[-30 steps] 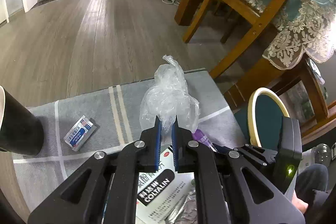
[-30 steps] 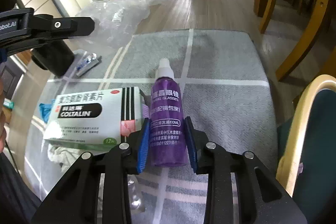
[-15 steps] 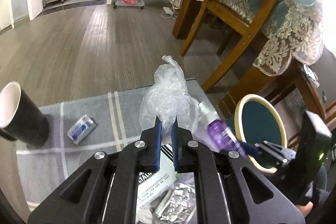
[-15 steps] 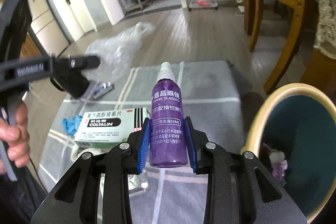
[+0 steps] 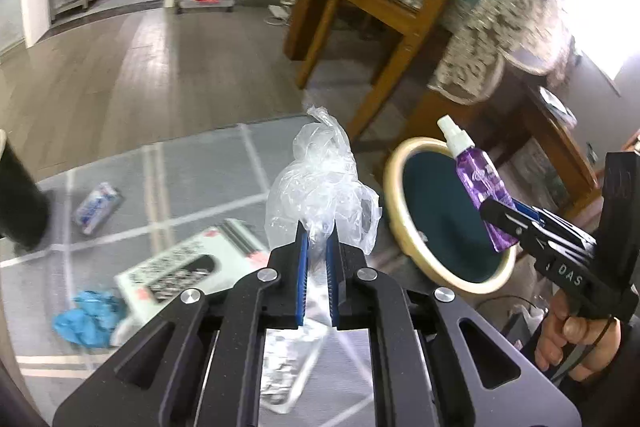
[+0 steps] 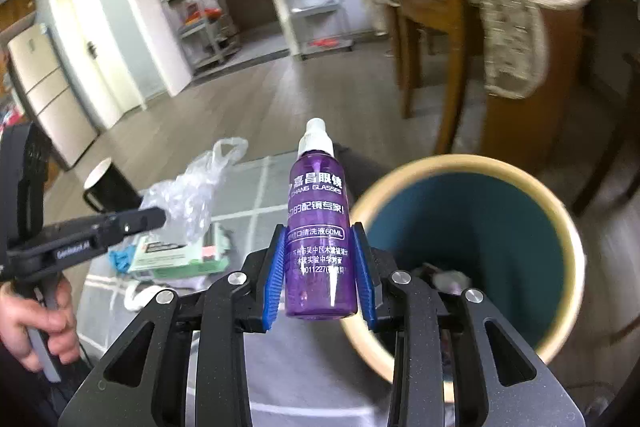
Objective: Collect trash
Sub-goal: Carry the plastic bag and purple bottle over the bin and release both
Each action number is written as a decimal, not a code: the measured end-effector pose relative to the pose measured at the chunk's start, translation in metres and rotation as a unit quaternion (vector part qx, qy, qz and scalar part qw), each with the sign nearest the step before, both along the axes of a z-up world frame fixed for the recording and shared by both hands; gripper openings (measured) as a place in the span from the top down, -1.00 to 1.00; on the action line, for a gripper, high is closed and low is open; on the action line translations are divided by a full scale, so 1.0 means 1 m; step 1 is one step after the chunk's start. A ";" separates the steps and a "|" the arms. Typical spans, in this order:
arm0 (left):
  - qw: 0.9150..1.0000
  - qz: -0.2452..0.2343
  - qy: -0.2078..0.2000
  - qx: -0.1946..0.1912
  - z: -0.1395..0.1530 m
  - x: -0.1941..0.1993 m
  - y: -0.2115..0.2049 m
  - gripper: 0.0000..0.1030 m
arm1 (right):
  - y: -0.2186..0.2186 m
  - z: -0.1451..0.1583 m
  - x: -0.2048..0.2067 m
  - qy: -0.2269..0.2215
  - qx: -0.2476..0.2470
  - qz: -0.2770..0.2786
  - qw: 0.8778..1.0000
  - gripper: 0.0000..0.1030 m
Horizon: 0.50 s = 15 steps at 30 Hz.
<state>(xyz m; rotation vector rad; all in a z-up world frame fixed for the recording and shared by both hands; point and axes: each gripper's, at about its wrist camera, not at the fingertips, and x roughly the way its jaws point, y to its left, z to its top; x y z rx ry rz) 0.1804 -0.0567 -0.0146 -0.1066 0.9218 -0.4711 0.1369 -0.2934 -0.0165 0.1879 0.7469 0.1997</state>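
Observation:
My left gripper [image 5: 317, 239] is shut on a crumpled clear plastic bag [image 5: 320, 179] and holds it above the grey rug, left of the bin. My right gripper [image 6: 320, 239] is shut on a purple spray bottle [image 6: 320, 223], upright, just left of the bin's rim. The bottle [image 5: 478, 183] also shows in the left wrist view, held over the bin. The teal bin with a cream rim [image 6: 472, 167] stands on the floor to the right; some trash lies at its bottom. The bag [image 6: 188, 195] shows in the right wrist view too.
On the grey rug [image 5: 200, 167] lie a white-green medicine box [image 5: 188, 267], a blue glove [image 5: 86, 319], a small sachet [image 5: 96, 207] and a foil blister pack [image 5: 288, 359]. A black cup [image 6: 108, 183] stands at the left. Wooden chairs [image 5: 384, 39] and a draped table stand behind the bin.
My right gripper has lifted the purple bottle off the rug and carried it right, up to the bin. My left gripper has followed to the right with the bag.

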 end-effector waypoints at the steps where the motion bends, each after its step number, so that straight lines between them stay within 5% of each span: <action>1: 1.000 -0.010 0.000 0.000 0.000 -0.001 -0.010 0.86 | -0.008 0.001 -0.003 -0.001 0.002 -0.010 1.000 0.36; 15: 0.991 -0.128 -0.005 0.043 -0.006 -0.002 -0.143 0.86 | -0.094 -0.011 -0.033 0.014 0.029 -0.113 0.993 0.35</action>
